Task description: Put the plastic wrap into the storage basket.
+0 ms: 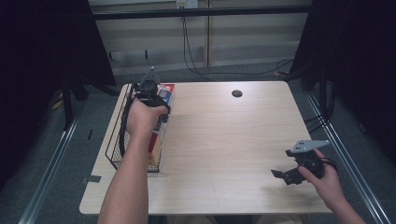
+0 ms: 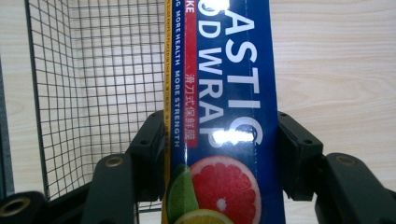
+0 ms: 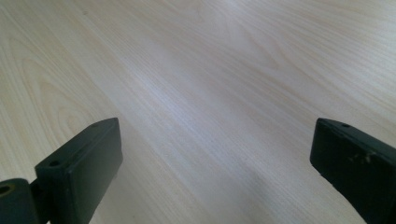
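A long blue plastic food wrap box (image 2: 224, 112) with a grapefruit picture runs up the middle of the left gripper view. My left gripper (image 2: 219, 140) is shut on it, one black pad pressed on each long side. In the high view the left gripper (image 1: 156, 114) holds the box (image 1: 166, 92) over the right edge of a black wire basket (image 1: 116, 144) at the table's left. My right gripper (image 1: 282, 175) rests near the table's front right corner. Its jaws stand wide open over bare wood in the right gripper view (image 3: 215, 154).
The wire basket's mesh (image 2: 93, 74) lies just left of the held box. A small dark round disc (image 1: 237, 93) sits at the far middle of the light wooden table (image 1: 224, 140). Cables hang down the back wall.
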`<action>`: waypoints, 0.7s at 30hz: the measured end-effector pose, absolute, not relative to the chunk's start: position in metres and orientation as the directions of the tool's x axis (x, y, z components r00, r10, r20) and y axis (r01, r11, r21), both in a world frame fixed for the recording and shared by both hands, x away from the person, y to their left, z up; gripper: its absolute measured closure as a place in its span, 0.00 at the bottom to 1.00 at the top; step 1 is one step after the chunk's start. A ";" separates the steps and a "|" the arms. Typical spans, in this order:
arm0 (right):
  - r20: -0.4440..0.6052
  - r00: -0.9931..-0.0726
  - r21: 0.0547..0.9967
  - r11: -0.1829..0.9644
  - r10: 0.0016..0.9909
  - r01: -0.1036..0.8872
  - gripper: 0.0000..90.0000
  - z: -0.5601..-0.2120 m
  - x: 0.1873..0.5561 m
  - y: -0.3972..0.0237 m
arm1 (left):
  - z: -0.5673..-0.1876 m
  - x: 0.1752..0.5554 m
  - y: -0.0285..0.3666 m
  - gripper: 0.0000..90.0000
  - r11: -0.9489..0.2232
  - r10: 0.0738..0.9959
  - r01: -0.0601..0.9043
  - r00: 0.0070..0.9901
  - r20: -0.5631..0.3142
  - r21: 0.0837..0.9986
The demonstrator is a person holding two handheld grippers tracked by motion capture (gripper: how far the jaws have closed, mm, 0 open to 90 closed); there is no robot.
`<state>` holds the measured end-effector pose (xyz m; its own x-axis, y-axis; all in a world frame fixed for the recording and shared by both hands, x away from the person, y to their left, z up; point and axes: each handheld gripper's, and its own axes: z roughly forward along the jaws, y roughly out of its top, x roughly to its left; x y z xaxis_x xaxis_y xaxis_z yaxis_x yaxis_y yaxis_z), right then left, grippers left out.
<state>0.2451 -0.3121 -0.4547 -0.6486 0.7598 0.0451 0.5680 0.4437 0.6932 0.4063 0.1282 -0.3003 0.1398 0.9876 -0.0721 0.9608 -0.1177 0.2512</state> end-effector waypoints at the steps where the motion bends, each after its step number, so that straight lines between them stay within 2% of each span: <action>1: 0.041 -0.647 0.690 0.447 0.761 0.569 0.03 -0.455 0.245 -0.312 | -0.300 0.406 0.130 0.49 -0.117 0.988 0.961 0.139 -0.069 0.251; 21: 0.047 -0.648 0.687 0.447 0.760 0.574 0.03 -0.455 0.245 -0.311 | -0.296 0.405 0.152 0.49 -0.074 0.993 0.963 0.094 -0.067 0.260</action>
<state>0.2452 -0.3108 -0.4553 -0.6480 0.7602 0.0465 0.5735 0.4468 0.6866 0.4052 0.1517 -0.2957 0.0941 0.9933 -0.0673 0.9628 -0.0736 0.2599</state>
